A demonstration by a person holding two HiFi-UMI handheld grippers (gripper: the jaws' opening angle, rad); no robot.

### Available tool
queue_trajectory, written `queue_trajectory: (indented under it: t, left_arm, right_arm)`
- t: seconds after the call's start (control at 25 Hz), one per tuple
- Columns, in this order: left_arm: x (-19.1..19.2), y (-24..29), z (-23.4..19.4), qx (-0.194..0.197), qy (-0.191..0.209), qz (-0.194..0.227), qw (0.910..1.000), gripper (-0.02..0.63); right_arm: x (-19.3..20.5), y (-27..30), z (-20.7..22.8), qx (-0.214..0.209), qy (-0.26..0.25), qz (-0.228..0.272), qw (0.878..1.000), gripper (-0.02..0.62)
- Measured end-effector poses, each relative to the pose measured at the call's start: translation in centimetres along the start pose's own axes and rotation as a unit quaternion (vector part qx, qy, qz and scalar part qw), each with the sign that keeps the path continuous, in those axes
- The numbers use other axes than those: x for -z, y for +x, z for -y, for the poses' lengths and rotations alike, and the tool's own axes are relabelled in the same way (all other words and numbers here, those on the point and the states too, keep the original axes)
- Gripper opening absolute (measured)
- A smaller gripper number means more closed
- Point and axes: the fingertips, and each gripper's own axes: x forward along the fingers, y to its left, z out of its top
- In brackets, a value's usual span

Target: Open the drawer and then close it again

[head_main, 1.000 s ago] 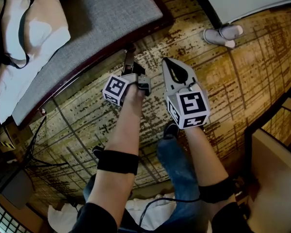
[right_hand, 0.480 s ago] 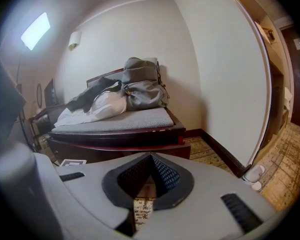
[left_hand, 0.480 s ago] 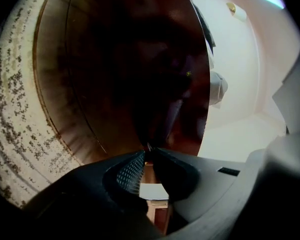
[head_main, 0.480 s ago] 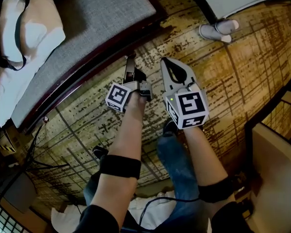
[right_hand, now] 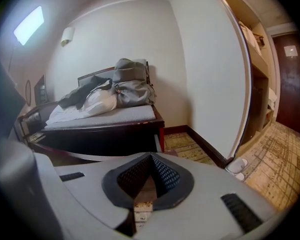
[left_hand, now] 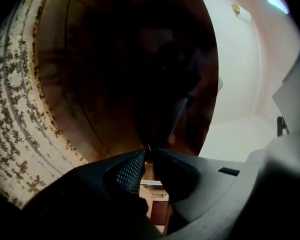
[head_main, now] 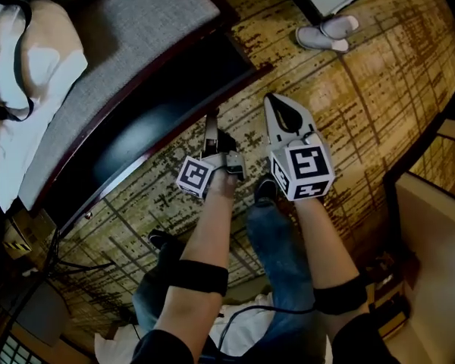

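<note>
STEP: open under-bed drawer (head_main: 136, 139), partly out from bed (head_main: 129, 29) | LEFT: left gripper (head_main: 211, 121) fingers clamped on drawer front edge | RIGHT: right gripper (head_main: 277, 103) fingers closed, empty | METHOD: pull straight and level; hold right gripper clear of drawer path.

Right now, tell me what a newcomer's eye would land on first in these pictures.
The dark drawer standing open under the grey-cushioned bed, upper left in the head view, draws the eye first, with the left gripper clamped on its front edge. Beside it the right gripper hangs shut and empty over the patterned carpet, and pale slippers lie at the top.
</note>
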Motion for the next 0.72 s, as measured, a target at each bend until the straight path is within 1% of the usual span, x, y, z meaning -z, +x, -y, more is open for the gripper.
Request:
queue_trajectory:
  t: [0.16, 0.28, 0.6, 0.72]
  left_arm:
    - [2.1, -2.5, -0.8, -0.009, -0.013, -0.007, 0.9998, 0.048]
    - [3.8, -4.2, -1.0, -0.012, -0.026, -0.014, 0.9995, 0.048]
    - [8.3, -9.0, -2.1, -0.029, -0.049, -0.038, 0.9976, 0.049]
    - [9.0, -9.9, -2.6, -0.041, -0.045, -0.041, 0.9973, 0.051]
  right_arm:
    - [2.0, -2.4, 1.8, 0.034, 0.015, -0.008, 0.999, 0.003]
    - [3.6, -4.1, 3.1, 0.055, 0.017, -0.015, 0.998, 0.003]
    - [5.6, -7.6, 4.3, 0.084, 0.026, -0.027, 0.996, 0.003]
    - [6.3, -8.7, 4.6, 0.092, 0.026, -0.031, 0.995, 0.003]
